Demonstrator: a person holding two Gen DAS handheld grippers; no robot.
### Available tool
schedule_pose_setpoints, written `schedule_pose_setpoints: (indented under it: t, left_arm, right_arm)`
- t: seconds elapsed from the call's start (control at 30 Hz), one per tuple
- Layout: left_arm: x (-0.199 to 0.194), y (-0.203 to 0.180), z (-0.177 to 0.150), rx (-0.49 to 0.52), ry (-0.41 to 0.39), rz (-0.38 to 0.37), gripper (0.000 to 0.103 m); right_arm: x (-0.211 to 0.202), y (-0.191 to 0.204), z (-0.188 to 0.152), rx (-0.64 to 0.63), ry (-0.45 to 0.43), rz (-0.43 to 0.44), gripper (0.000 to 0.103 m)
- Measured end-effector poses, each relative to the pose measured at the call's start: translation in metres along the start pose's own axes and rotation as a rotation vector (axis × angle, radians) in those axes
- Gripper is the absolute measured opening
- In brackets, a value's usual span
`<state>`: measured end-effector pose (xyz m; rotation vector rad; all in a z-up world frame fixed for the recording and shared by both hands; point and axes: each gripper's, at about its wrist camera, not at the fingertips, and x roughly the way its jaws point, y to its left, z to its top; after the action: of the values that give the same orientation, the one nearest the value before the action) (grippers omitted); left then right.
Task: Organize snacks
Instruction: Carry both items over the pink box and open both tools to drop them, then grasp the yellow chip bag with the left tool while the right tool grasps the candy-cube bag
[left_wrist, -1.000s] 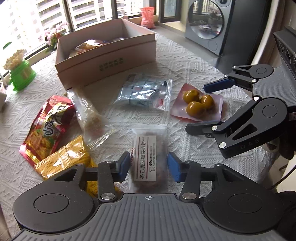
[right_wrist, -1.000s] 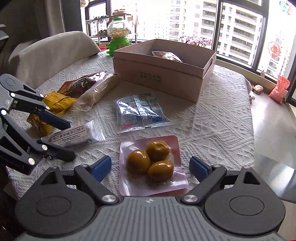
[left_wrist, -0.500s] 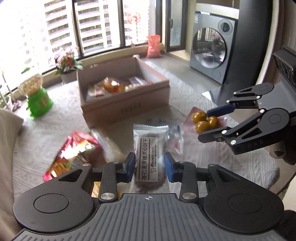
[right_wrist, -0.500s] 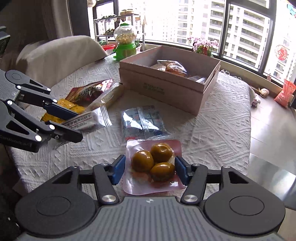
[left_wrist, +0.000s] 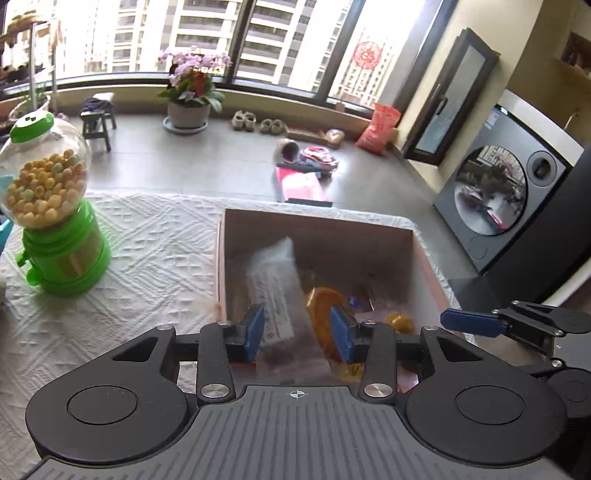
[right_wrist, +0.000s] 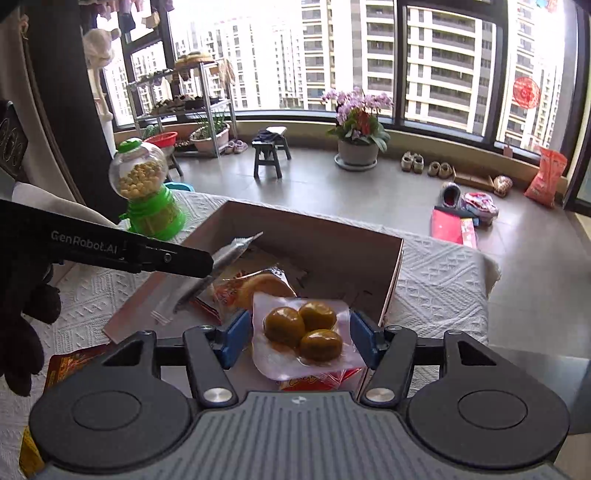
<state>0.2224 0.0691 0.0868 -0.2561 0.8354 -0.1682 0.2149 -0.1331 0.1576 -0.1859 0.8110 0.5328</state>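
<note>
Two tools work at once above the box. In its own view the left tool (left_wrist: 297, 334) has its blue pads spread wider than the biscuit packet (left_wrist: 275, 291), which is blurred and hangs between them over the box (left_wrist: 424, 254); whether the pads touch it I cannot tell, and it looks let go or nearly so. From the right view that packet juts from the left tool's tip at about 10 o'clock, tilted, its far end over the box. The right tool (right_wrist: 297, 338) holds the egg pack (right_wrist: 306, 341) between its pads, the film edges reaching both pads, so I judge it gripped, just above the box's near wall. Outward from the tools, the box already holds an orange-filled packet (right_wrist: 258, 288) and other wrappers, at 12 o'clock of the right tool. Beyond, at 10 o'clock, a green candy dispenser (right_wrist: 149, 192) stands on the tabletop (right_wrist: 439, 266), apart from the box. At 8 o'clock of the right tool a red bag (right_wrist: 70, 363) lies on the cloth outside the box, with a yellow scrap (right_wrist: 27, 448) lower left. By my reading the task is partly done: some snacks are boxed, two are being delivered, and at least those two bags remain to fetch.
</note>
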Motion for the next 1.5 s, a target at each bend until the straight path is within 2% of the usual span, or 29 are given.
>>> schedule_pose_setpoints:
  t: [0.07, 0.17, 0.2, 0.23, 0.3, 0.4, 0.57, 0.67, 0.77, 0.87, 1.0, 1.17, 1.23, 1.27, 1.3, 1.37, 1.5]
  left_arm:
    - [-0.007, 0.008, -0.004, -0.026, -0.004, -0.039, 0.045]
    - [-0.029, 0.012, -0.020, -0.008, -0.012, -0.032, 0.045]
    - [-0.040, 0.013, -0.028, 0.002, -0.011, -0.020, 0.045]
    - [-0.054, 0.015, -0.041, 0.007, -0.010, -0.016, 0.037]
    - [-0.079, 0.019, -0.063, -0.005, -0.002, -0.032, 0.030]
    - [-0.111, 0.026, -0.097, -0.014, 0.025, 0.001, 0.032]
    - [-0.145, 0.030, -0.145, -0.016, 0.119, 0.055, 0.032]
    - [-0.157, 0.027, -0.166, 0.022, 0.145, 0.127, 0.032]
    - [-0.166, 0.020, -0.185, 0.048, 0.147, 0.167, 0.032]
    - [-0.165, 0.013, -0.193, 0.043, 0.156, 0.165, 0.036]
    - [-0.151, 0.012, -0.198, 0.050, 0.175, 0.179, 0.043]
    - [-0.147, 0.016, -0.196, 0.071, 0.166, 0.212, 0.055]
    - [-0.147, 0.019, -0.193, 0.067, 0.155, 0.234, 0.056]
    - [-0.148, 0.023, -0.191, 0.043, 0.151, 0.227, 0.053]
    - [-0.149, 0.026, -0.189, 0.007, 0.149, 0.199, 0.051]
    - [-0.147, 0.028, -0.186, -0.045, 0.154, 0.148, 0.052]
    - [-0.128, 0.022, -0.184, -0.031, 0.168, 0.169, 0.055]
  right_arm:
    - [0.000, 0.004, -0.005, -0.021, 0.000, 0.013, 0.061]
    - [-0.011, 0.018, -0.017, -0.063, -0.019, -0.003, 0.068]
    - [-0.017, 0.023, -0.020, -0.083, -0.030, -0.006, 0.068]
    - [-0.026, 0.029, -0.024, -0.106, -0.047, -0.005, 0.068]
    - [-0.044, 0.044, -0.036, -0.165, -0.079, 0.015, 0.069]
    - [-0.064, 0.068, -0.054, -0.245, -0.090, 0.056, 0.076]
    - [-0.060, 0.095, -0.078, -0.341, 0.019, 0.127, 0.077]
    - [-0.046, 0.101, -0.094, -0.384, 0.084, 0.086, 0.077]
    - [-0.034, 0.096, -0.103, -0.346, 0.139, 0.080, 0.077]
    - [-0.029, 0.090, -0.111, -0.284, 0.187, 0.114, 0.077]
    - [-0.031, 0.092, -0.118, -0.261, 0.189, 0.123, 0.077]
    - [-0.046, 0.104, -0.127, -0.262, 0.218, 0.244, 0.077]
    - [-0.051, 0.112, -0.132, -0.288, 0.213, 0.245, 0.077]
    - [-0.052, 0.114, -0.133, -0.297, 0.212, 0.245, 0.077]
    - [-0.053, 0.115, -0.134, -0.302, 0.210, 0.244, 0.077]
    - [-0.052, 0.118, -0.135, -0.310, 0.204, 0.233, 0.077]
    - [-0.050, 0.123, -0.138, -0.331, 0.186, 0.194, 0.077]
